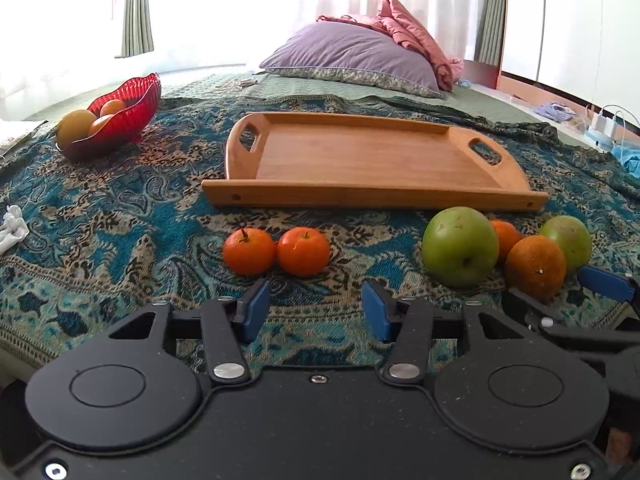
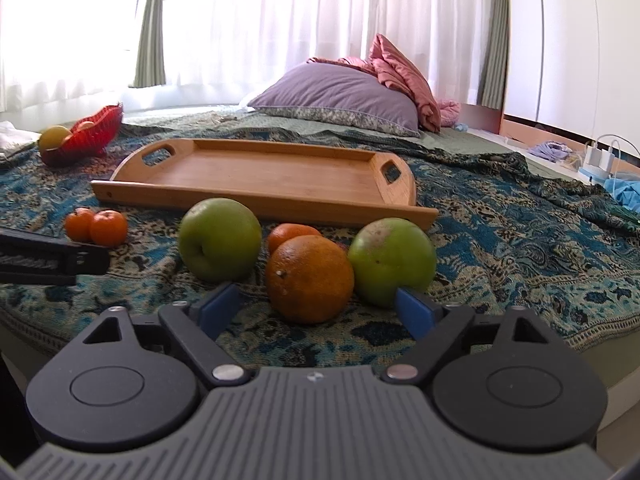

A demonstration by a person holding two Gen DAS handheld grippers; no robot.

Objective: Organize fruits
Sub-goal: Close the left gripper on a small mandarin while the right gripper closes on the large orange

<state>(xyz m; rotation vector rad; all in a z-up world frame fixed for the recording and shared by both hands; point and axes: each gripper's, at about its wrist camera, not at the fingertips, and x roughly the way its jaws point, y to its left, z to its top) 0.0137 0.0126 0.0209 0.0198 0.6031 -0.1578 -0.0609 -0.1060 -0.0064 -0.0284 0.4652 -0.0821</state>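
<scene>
An empty wooden tray (image 1: 376, 156) (image 2: 264, 176) lies on the patterned blanket. In front of it lie two small tangerines (image 1: 276, 251) (image 2: 96, 226), a big orange (image 1: 535, 266) (image 2: 310, 278), a small orange (image 2: 290, 234) behind it, and two green apples (image 1: 460, 246) (image 2: 219, 240) (image 2: 392, 266). My left gripper (image 1: 316, 310) is open and empty, just short of the tangerines. My right gripper (image 2: 316, 312) is open and empty, its fingers on either side of the big orange's near face.
A red glass bowl (image 1: 120, 120) (image 2: 86, 136) with several fruits stands at the back left. A purple pillow (image 1: 352, 58) and a pink quilt (image 1: 416, 36) lie behind the tray. White cloth (image 1: 12, 226) lies at the left; chargers (image 1: 604, 126) sit at the right.
</scene>
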